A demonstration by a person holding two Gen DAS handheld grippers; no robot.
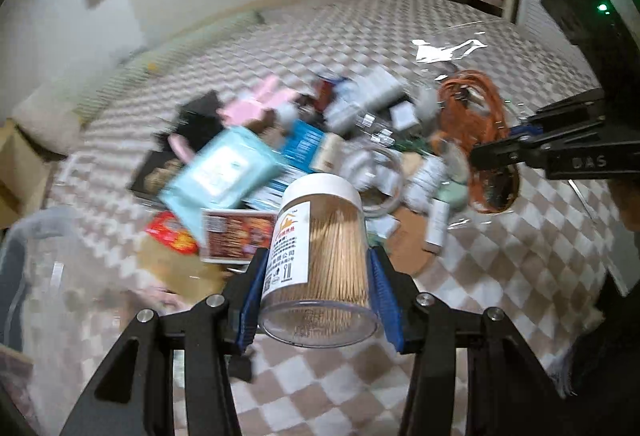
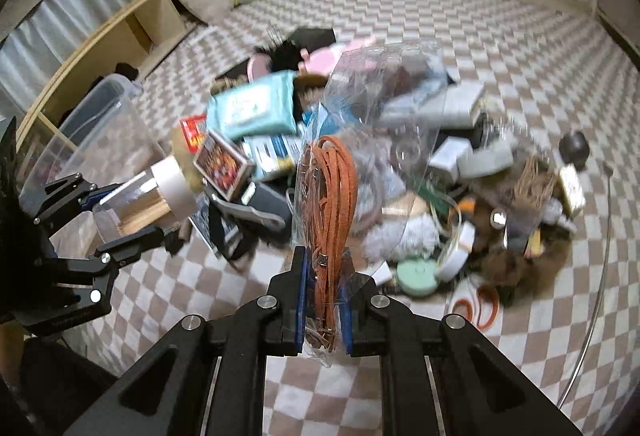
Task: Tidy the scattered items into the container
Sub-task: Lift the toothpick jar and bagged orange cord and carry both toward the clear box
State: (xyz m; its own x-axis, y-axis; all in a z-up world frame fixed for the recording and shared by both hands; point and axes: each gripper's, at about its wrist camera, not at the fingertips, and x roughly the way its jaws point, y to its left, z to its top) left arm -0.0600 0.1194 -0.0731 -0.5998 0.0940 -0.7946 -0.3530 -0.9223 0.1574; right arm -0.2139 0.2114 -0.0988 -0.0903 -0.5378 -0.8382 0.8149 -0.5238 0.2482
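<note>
Left wrist view showed the heap of clutter [image 1: 320,156] spread over the checkered blanket [image 1: 340,388] ahead of me: a pale blue wipes pack [image 1: 224,168], a red-and-brown printed box [image 1: 236,236] just below it, something pink [image 1: 256,100] farther back, and small white bottles to the right, all blurred. The clear plastic bin [image 1: 36,268] sat at the left edge, well apart from the heap's middle.

My left gripper [image 1: 316,296] was clamped on a clear toothpick jar [image 1: 320,256], blue pads pressing its sides near the base, its white lid pointing away from me over the heap. The jar hung above the blanket, tilted downward.

In the right wrist view my right gripper [image 2: 325,310] was pinched tight on a clear plastic bag [image 2: 384,96] holding a coil of orange cord [image 2: 332,196]. The bag's loose top stood up in front of the camera and veiled much of the pile behind it. A green round tin [image 2: 416,276] lay just beside the bag's lower right.
</note>
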